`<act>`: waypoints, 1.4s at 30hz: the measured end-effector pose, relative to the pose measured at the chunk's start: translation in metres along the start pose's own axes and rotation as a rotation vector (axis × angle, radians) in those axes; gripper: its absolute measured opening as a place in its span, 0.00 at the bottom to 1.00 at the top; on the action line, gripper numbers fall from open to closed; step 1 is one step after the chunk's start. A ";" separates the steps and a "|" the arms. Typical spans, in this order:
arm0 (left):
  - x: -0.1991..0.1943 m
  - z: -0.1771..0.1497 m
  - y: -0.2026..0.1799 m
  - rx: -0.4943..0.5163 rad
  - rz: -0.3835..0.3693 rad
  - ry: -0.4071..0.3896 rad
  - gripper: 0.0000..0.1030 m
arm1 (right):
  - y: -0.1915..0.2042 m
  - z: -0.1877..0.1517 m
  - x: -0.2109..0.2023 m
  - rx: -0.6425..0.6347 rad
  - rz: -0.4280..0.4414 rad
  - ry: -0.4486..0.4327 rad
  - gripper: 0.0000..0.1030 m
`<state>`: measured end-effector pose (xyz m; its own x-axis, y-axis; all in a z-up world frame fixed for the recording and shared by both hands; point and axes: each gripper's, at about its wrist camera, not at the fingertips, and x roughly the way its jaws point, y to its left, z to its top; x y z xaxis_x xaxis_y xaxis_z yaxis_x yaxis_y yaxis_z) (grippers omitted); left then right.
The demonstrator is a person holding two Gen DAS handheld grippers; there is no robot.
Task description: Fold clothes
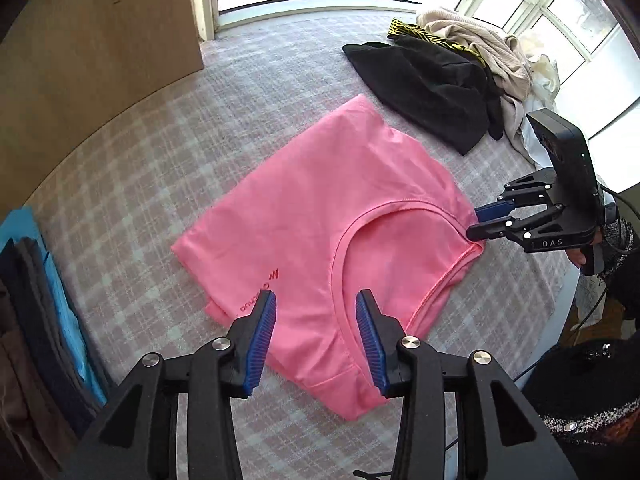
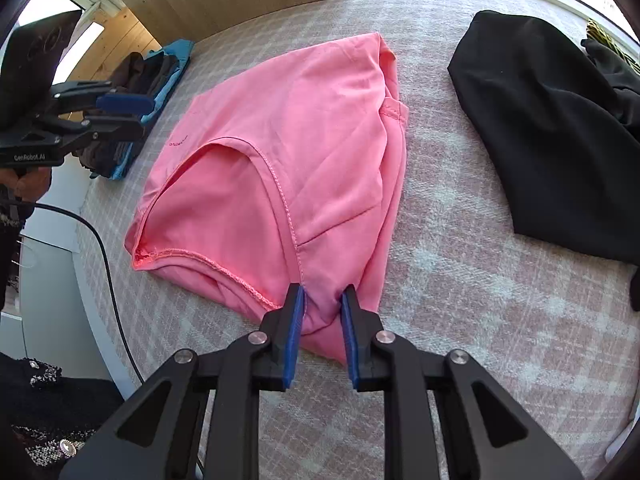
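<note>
Left gripper (image 1: pixel 316 312) hung open above pink shirt (image 1: pixel 320 216); right gripper (image 2: pixel 322 300) pinched shirt's near corner narrowly.

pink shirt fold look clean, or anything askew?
Slightly askew. The pink T-shirt lies folded, but its right edge is bunched in wrinkles, not flat. The right gripper has a corner of fabric between its pads; the left gripper is open above it.
</note>
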<state>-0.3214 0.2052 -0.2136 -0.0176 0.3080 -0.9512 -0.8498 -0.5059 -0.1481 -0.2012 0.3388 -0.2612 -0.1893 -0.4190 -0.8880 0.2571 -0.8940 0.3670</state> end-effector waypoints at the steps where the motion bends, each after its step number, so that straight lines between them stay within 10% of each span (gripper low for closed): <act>1: 0.008 0.023 -0.008 0.050 0.003 0.004 0.39 | 0.001 0.000 0.000 -0.003 0.006 0.000 0.16; 11: 0.117 0.141 -0.035 0.178 -0.038 0.136 0.38 | -0.022 0.001 -0.014 0.052 0.186 0.012 0.13; 17: 0.062 0.099 -0.053 0.176 -0.026 0.005 0.39 | -0.083 0.048 -0.062 0.141 0.236 -0.178 0.23; 20: 0.052 0.075 -0.081 0.168 -0.060 -0.032 0.39 | -0.091 0.081 -0.044 0.067 0.199 -0.132 0.05; 34: 0.101 0.042 -0.148 0.225 0.011 0.020 0.39 | -0.072 0.147 0.028 -0.151 0.203 0.039 0.05; 42: 0.103 0.035 -0.161 0.304 0.020 -0.007 0.50 | -0.095 0.164 0.007 -0.009 0.167 -0.082 0.06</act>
<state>-0.2052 0.3461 -0.2781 -0.0388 0.3061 -0.9512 -0.9679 -0.2480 -0.0404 -0.3824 0.3947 -0.2563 -0.2194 -0.5733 -0.7894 0.2999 -0.8096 0.5045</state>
